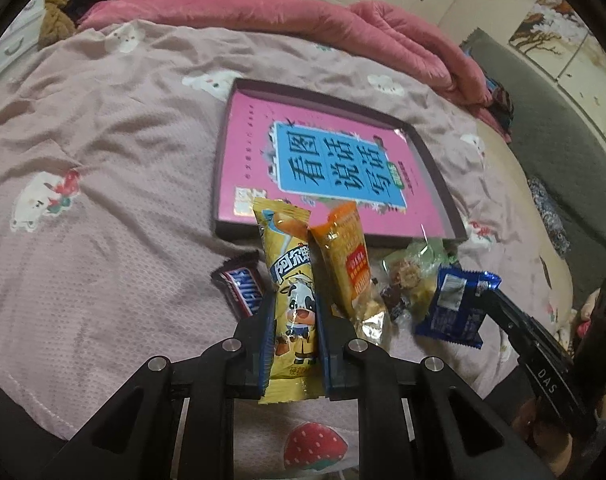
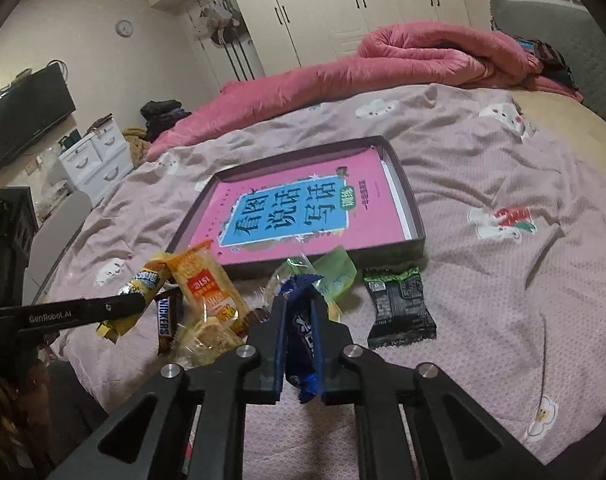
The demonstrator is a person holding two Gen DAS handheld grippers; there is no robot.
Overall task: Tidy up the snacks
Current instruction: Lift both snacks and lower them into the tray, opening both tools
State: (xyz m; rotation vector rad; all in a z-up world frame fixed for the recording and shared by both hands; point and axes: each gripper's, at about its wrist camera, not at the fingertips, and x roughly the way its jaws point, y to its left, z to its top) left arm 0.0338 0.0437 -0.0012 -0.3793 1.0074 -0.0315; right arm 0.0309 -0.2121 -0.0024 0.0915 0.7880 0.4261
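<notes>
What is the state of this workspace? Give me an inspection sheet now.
Surface: pink printed bedsheet, wrinkled.
Job's things: shallow box holding a pink book; Snickers bar, orange packet, black packet lie near it.
Clutter: pink quilt bunched behind.
Grippers: left gripper shut on yellow cow packet; right gripper shut on blue packet.
Cables: nothing seen.
Surroundings: wardrobes, television, white drawers.

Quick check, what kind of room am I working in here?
A bedroom, most likely: the snacks lie on a bed sheet, with a rolled pink quilt behind and white wardrobes along the wall.
</notes>
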